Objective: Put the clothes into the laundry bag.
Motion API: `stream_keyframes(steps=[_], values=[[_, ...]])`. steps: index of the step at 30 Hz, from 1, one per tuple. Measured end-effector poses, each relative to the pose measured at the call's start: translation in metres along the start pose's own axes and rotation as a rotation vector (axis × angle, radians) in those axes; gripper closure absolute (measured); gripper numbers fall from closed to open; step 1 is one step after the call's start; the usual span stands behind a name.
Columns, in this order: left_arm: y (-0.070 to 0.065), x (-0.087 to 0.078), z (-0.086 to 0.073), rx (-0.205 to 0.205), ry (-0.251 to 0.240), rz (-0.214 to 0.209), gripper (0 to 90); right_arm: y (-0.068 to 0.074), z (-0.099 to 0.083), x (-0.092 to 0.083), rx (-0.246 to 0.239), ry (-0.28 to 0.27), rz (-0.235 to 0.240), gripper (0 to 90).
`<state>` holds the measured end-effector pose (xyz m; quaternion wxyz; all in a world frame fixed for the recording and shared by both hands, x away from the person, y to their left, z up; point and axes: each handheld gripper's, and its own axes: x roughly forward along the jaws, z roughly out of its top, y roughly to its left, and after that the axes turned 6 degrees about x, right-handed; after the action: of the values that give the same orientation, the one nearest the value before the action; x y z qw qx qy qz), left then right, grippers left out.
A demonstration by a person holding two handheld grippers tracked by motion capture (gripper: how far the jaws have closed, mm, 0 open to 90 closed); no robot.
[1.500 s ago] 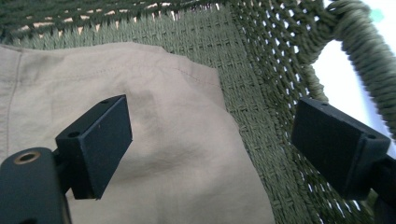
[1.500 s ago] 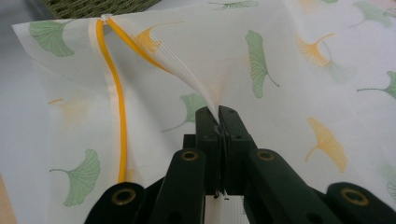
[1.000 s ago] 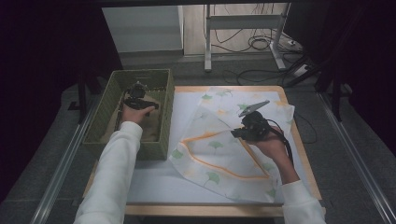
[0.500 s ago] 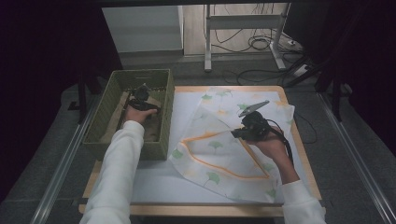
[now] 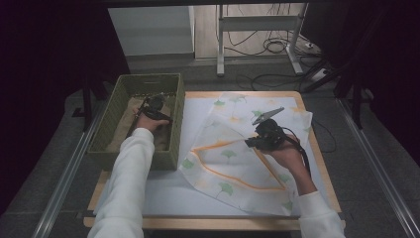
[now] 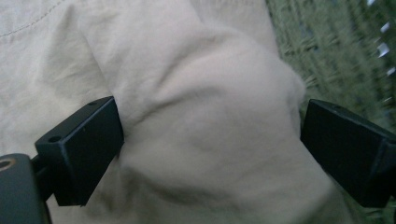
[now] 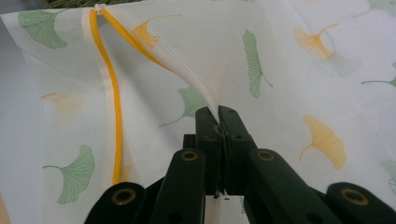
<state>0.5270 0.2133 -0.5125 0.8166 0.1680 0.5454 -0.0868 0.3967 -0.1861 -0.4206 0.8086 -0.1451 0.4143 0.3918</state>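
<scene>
From the high view, your left hand-held gripper (image 5: pixel 150 110) sits inside the basket (image 5: pixel 115 104) at the bench's (image 5: pixel 198 198) nine o'clock, over beige cloth (image 5: pixel 161 141). Your right hand-held gripper (image 5: pixel 258 141) is at three o'clock over the leaf-print bag (image 5: pixel 233 158).

In the left gripper view, your jaws stand released, a fold of cloth (image 6: pixel 205 140) bulging between them.

In the right gripper view, your jaws are clenched on the bag's (image 7: pixel 280 70) edge, and the orange trim (image 7: pixel 114 112) runs toward eleven o'clock.

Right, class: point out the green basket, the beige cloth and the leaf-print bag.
green basket (image 5: pixel 175 106), high view, right wall.
beige cloth (image 6: pixel 205 116), left gripper view, bunched fold.
leaf-print bag (image 7: pixel 299 84), right gripper view, white mesh.
</scene>
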Motion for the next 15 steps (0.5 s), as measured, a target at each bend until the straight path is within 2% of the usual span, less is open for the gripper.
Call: stream_keyframes(steps=[5, 8, 11, 15], values=[[0.0009, -0.0001, -0.0011, 0.006, 0.002, 0.007, 7.6, -0.0004, -0.0004, -0.0009, 0.002, -0.002, -0.001, 86.6], [0.0039, -0.0022, -0.0036, -0.001, -0.011, 0.014, 14.5, -0.0004, -0.0008, -0.0005, 0.001, -0.001, -0.001, 86.6], [0.0053, -0.0027, -0.0053, 0.006, -0.003, 0.036, 20.2, -0.0005, -0.0013, -0.0010, 0.001, -0.001, -0.004, 86.6], [0.0051, -0.0033, -0.0054, 0.010, -0.003, 0.041, 23.2, -0.0011, -0.0026, -0.0025, 0.002, -0.002, -0.007, 86.6]])
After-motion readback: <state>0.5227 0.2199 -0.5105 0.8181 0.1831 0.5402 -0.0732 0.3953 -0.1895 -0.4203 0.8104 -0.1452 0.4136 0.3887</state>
